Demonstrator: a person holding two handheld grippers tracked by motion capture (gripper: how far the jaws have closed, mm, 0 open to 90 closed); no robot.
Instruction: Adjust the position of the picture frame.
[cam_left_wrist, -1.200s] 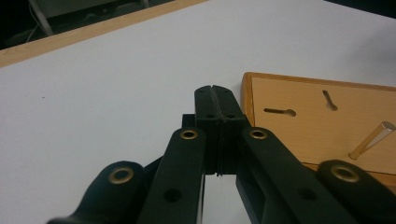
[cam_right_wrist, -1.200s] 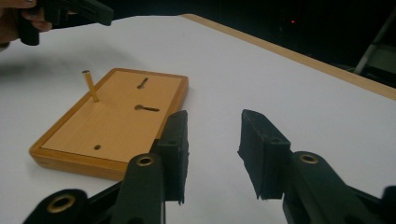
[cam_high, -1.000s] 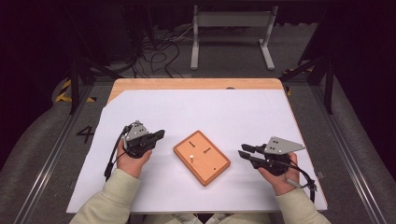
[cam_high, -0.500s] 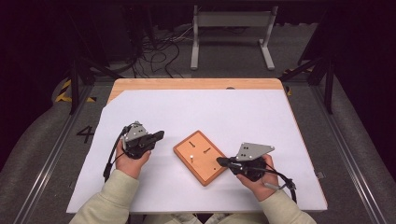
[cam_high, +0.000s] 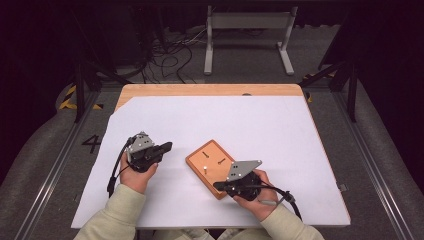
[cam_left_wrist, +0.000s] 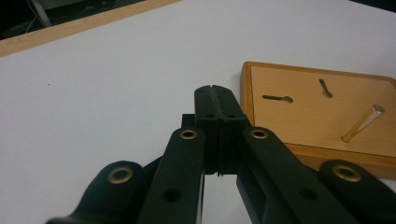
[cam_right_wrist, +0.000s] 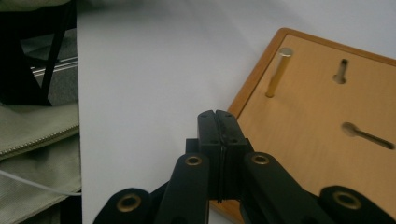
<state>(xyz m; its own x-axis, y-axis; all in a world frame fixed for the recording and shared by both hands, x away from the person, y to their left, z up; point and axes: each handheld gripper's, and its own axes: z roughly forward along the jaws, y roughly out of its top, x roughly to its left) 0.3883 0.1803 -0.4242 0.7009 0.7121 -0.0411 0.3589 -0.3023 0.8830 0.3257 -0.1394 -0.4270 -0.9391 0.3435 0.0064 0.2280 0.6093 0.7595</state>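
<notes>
A small wooden board (cam_high: 197, 161) lies on the white sheet, with a metal peg (cam_high: 205, 167) standing in it and two keyhole slots (cam_high: 220, 161) beside the peg. My left gripper (cam_high: 167, 146) rests to the board's left, shut and empty, pointing at it. My right gripper (cam_high: 217, 185) is shut and empty over the board's near corner. In the left gripper view the closed jaw tips (cam_left_wrist: 215, 89) stop short of the board (cam_left_wrist: 303, 116) and the peg (cam_left_wrist: 363, 122). The right gripper view has the tips (cam_right_wrist: 217, 114) at the board's edge (cam_right_wrist: 252, 93), below the peg (cam_right_wrist: 279, 71).
A white sheet (cam_high: 250, 120) covers most of the wooden table (cam_high: 210, 90). A pale sleeve (cam_right_wrist: 32, 135) lies at the left of the right gripper view. Beyond the table's far edge are floor cables (cam_high: 170, 55) and a metal stand (cam_high: 247, 25).
My right hand has moved left from the sheet's right part to the board's near corner. The left hand and the board have stayed put.
</notes>
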